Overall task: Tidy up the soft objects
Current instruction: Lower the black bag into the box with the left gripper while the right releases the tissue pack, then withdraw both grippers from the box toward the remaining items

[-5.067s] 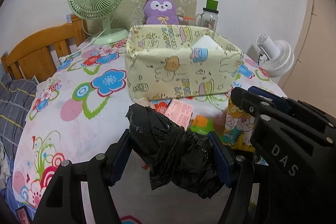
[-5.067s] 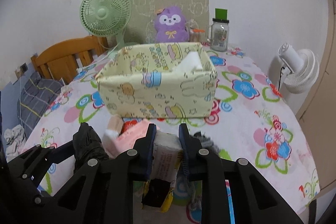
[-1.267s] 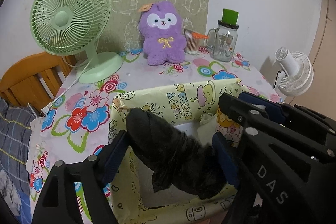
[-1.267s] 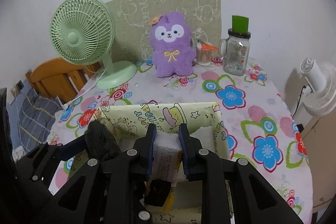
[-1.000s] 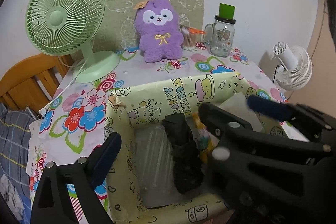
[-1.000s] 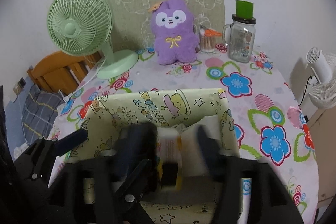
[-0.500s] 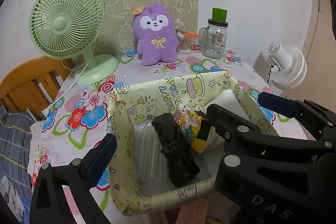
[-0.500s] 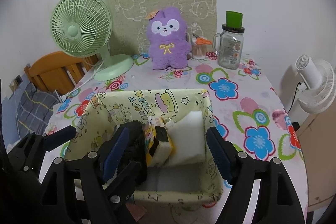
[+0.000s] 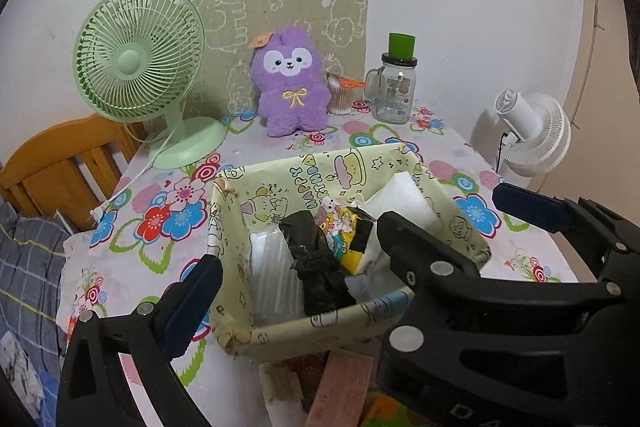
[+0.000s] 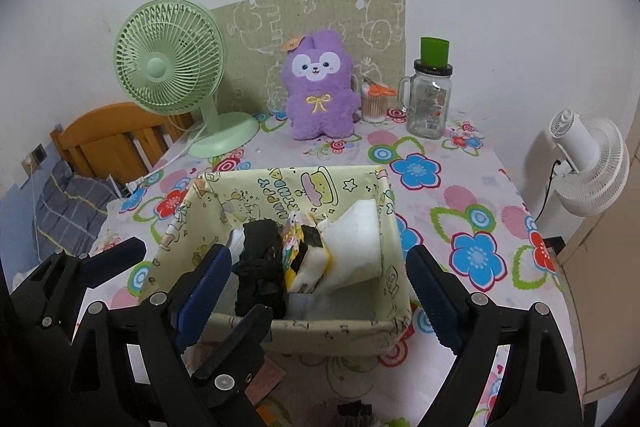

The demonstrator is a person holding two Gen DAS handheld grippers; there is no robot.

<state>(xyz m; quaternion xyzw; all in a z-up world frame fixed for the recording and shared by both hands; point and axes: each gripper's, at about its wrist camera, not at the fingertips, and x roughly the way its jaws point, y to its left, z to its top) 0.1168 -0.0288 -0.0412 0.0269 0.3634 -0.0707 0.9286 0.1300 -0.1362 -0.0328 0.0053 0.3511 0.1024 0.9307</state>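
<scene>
Black bag (image 9: 316, 263) and cartoon-print pack (image 10: 294, 247) sit upright in the yellow fabric box (image 9: 352, 327), beside a white pad (image 10: 356, 247), just ahead of both sets of fingers. Left gripper (image 9: 304, 291) spread wide, empty; right gripper (image 10: 320, 291) likewise spread, nothing between its fingers. Two items look stowed, but pink packets (image 9: 344, 387) lie under the fingers, in front of the box, unsorted. Beyond: purple plush (image 10: 318, 87), green fan (image 10: 168, 67), glass jar (image 10: 428, 99). The box's near wall stands between fingers and contents.
</scene>
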